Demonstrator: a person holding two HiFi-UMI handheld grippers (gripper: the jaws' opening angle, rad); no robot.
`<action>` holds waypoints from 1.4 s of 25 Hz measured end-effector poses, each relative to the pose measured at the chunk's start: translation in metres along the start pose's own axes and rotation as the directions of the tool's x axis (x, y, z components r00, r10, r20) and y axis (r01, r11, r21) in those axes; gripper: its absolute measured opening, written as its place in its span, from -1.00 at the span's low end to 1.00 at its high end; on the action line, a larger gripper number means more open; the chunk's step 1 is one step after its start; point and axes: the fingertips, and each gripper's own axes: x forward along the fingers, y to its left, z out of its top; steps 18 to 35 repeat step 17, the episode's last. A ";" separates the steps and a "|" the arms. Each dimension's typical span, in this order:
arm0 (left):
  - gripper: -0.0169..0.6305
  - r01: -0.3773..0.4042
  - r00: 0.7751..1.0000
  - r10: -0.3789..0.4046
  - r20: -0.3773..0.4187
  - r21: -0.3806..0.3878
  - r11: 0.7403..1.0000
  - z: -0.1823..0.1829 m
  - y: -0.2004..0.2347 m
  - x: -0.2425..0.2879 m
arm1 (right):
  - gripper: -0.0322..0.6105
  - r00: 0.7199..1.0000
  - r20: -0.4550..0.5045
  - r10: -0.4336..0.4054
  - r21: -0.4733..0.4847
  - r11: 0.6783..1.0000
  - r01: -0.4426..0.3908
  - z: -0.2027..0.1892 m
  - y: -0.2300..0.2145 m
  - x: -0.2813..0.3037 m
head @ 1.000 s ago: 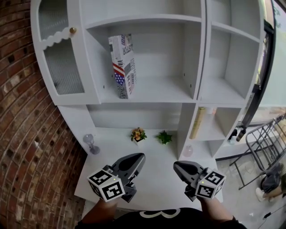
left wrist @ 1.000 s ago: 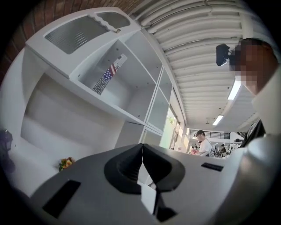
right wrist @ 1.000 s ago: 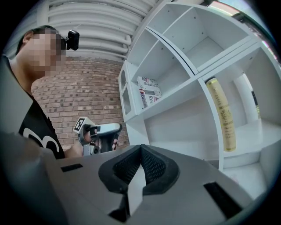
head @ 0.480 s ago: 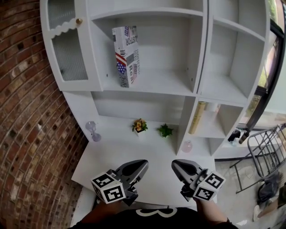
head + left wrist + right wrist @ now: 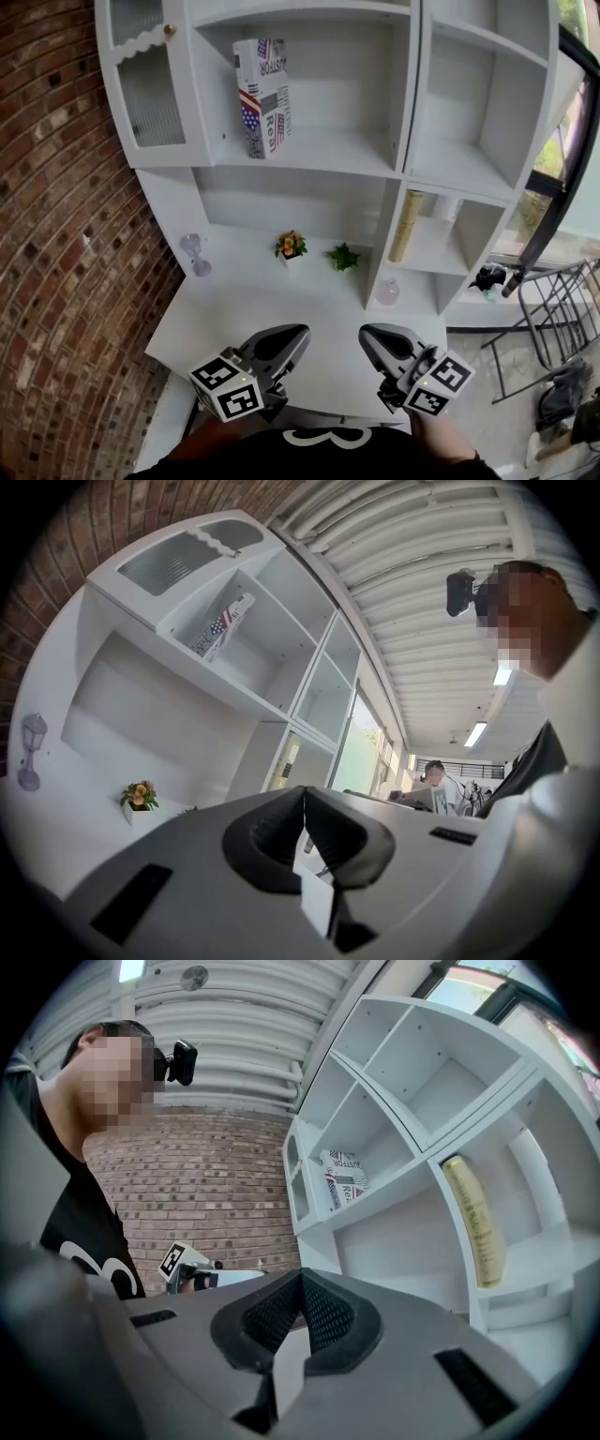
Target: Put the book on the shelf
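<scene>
Two grippers sit at six o'clock in the head view, low against the person's chest. The left gripper (image 5: 298, 334) is at about seven and the right gripper (image 5: 367, 336) at about five. In each gripper view the ridged pads meet with nothing between them, so both sets of jaws are closed and empty.

The newsprint-patterned book with a flag on its cover (image 5: 261, 94) stands on end in the upper middle compartment of the white wooden shelf unit (image 5: 319, 155), at about eleven o'clock. It is close to that compartment's left wall, though I cannot tell whether it touches it. It is well apart from both grippers.

Over the last second the grippers have slid a little lower in the head view. The book has climbed toward twelve, and more of the white desk top (image 5: 281, 309) now lies between the jaws and the shelves. The little pot of orange flowers (image 5: 291, 247) and the small green plant (image 5: 343, 258), near the centre of the view, have also moved up. The jaws were closed a second ago as well, and the book has not shifted on its board.

This reads as the person drawing back from the unit or tilting the head, not as a reach. With the book already shelved and steady, the task looks done and nothing needs gripping. The only risk I would watch for is the book tipping over, since nothing props its right side.
</scene>
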 end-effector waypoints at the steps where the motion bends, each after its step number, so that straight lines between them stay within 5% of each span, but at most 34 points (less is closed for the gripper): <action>1: -0.93 -0.002 1.000 0.002 0.001 0.002 1.000 -0.001 -0.002 0.000 | -0.87 1.000 -0.002 0.000 0.000 1.000 0.000 -0.001 0.000 -0.003; 35: -0.93 -0.029 1.000 0.029 -0.003 0.009 1.000 -0.022 0.000 0.011 | -0.87 0.999 -0.042 -0.020 0.012 1.000 0.020 -0.026 -0.016 -0.025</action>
